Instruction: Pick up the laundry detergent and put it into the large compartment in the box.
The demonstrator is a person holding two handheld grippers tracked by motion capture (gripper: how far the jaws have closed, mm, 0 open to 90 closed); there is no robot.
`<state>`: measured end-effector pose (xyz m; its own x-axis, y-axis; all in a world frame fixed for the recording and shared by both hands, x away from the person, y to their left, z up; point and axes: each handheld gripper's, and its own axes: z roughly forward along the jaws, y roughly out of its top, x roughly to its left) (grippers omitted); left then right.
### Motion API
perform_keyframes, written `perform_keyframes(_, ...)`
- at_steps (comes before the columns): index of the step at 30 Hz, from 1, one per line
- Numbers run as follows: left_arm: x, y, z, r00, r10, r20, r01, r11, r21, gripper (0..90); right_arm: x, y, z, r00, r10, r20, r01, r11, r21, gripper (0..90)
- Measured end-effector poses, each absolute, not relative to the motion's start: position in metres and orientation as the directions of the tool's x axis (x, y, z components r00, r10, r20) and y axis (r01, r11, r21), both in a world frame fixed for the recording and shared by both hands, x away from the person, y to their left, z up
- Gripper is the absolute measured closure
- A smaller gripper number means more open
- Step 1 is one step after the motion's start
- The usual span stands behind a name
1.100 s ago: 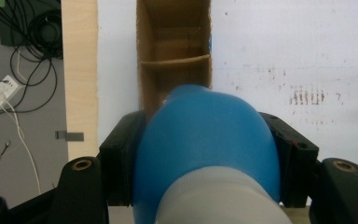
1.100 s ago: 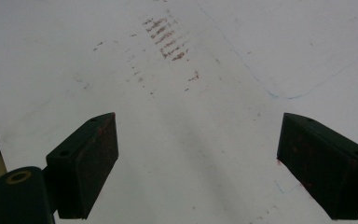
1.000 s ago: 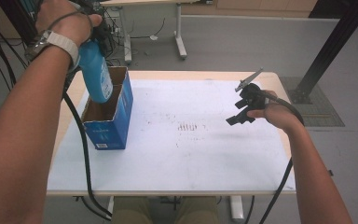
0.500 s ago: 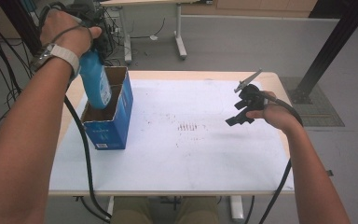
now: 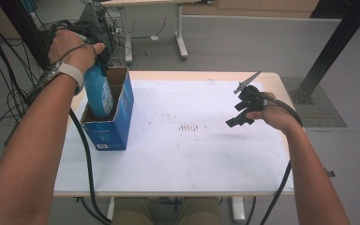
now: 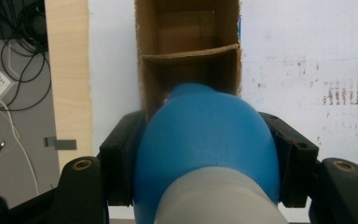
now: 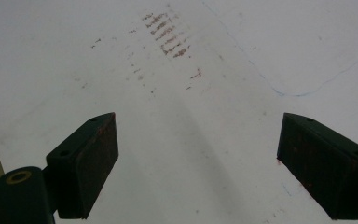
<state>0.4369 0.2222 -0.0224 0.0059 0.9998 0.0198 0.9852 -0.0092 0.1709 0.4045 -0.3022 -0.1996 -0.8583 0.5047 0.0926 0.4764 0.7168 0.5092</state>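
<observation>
A blue plastic bottle [image 5: 98,91] with a pale neck [image 6: 219,200] stands upright in the near part of an open blue cardboard box [image 5: 115,126] at the table's left. My left gripper [image 5: 93,51] is shut on the bottle's shoulder [image 6: 205,135], one black jaw on each side. Brown dividers [image 6: 191,51] split the box into compartments, and the far ones look empty. My right gripper [image 5: 243,105] hovers over the table's right side, open, with bare white tabletop between its pads [image 7: 86,158].
The white table top [image 5: 192,154] carries brown scuff marks [image 5: 192,127] near its middle and has a wooden edge [image 5: 201,74]. Cables [image 5: 9,61] and a desk's legs [image 5: 180,44] stand on the floor beyond it. A black post [image 5: 330,51] rises at the right.
My left gripper has brought the bottle lower into the box. My right gripper has stayed in place.
</observation>
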Motion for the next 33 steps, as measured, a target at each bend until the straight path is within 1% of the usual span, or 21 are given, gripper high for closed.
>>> perform_keyframes(5,0.441,0.223,-0.031,0.013,1.0,0.02,0.988,-0.016,0.153,37.6,0.405,-0.302,-0.201,-0.86,0.502,0.094,0.475,0.718,0.509,12.5)
perform_keyframes(6,0.44,0.223,-0.033,0.012,1.0,0.022,0.987,-0.016,0.161,37.6,0.405,-0.302,-0.201,-0.86,0.502,0.093,0.475,0.718,0.509,12.5)
perform_keyframes(8,0.442,0.222,-0.036,0.017,1.0,0.026,0.989,-0.02,0.149,37.6,0.405,-0.303,-0.202,-0.858,0.505,0.096,0.478,0.716,0.508,12.5)
perform_keyframes(10,0.44,0.222,-0.04,0.023,0.999,0.029,0.986,-0.028,0.165,37.6,0.405,-0.304,-0.203,-0.857,0.506,0.098,0.48,0.716,0.506,12.5)
perform_keyframes(15,0.445,0.223,-0.051,0.029,0.999,0.029,0.989,-0.033,0.143,37.6,0.405,-0.303,-0.205,-0.856,0.507,0.099,0.482,0.716,0.505,12.5)
perform_keyframes(33,0.45,0.223,-0.092,0.044,0.999,0.03,0.991,-0.047,0.128,37.7,0.407,-0.302,-0.209,-0.853,0.51,0.111,0.492,0.715,0.497,12.5)
